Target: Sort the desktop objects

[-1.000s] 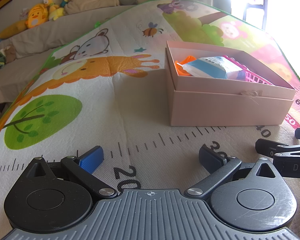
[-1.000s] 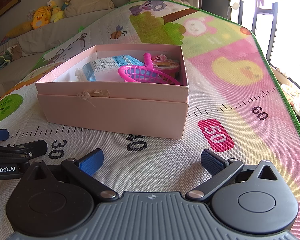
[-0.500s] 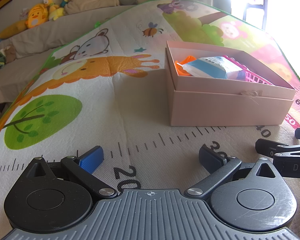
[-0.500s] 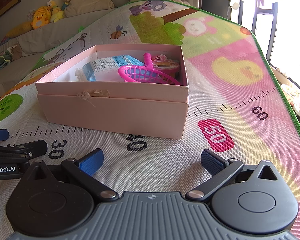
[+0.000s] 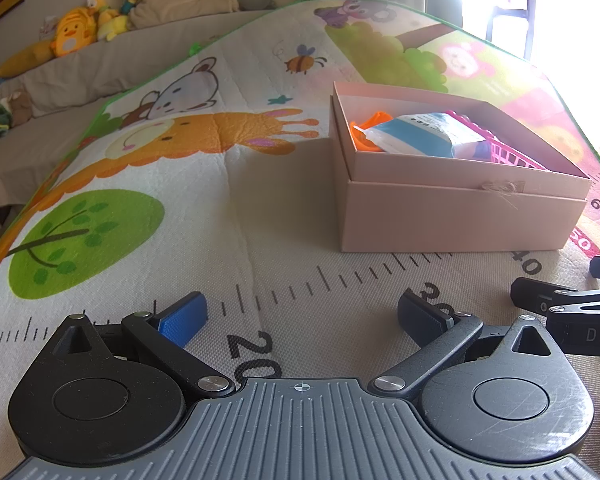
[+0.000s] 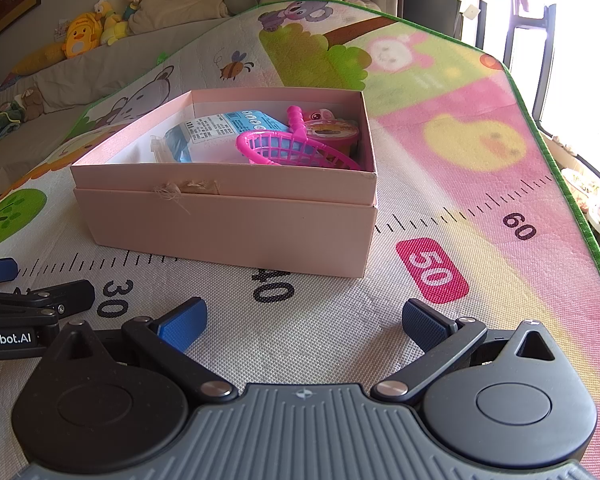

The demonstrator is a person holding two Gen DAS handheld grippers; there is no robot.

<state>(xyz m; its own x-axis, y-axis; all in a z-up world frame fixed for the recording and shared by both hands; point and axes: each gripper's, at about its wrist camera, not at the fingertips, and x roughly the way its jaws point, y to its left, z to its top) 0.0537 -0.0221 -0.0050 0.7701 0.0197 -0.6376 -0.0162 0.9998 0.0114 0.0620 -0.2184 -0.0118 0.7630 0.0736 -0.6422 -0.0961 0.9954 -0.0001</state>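
Note:
A pink cardboard box stands open on the play mat. Inside lie a blue and white packet, a pink toy basket, an orange piece and a small jelly cup. My left gripper rests low on the mat, open and empty, with the box ahead to the right. My right gripper is open too, nothing between its fingers, the box just ahead to the left. Each gripper's fingers show at the edge of the other's view.
The cartoon play mat with a printed ruler covers the surface. A sofa with plush toys runs along the back. A bright window is at the right, past the mat's edge.

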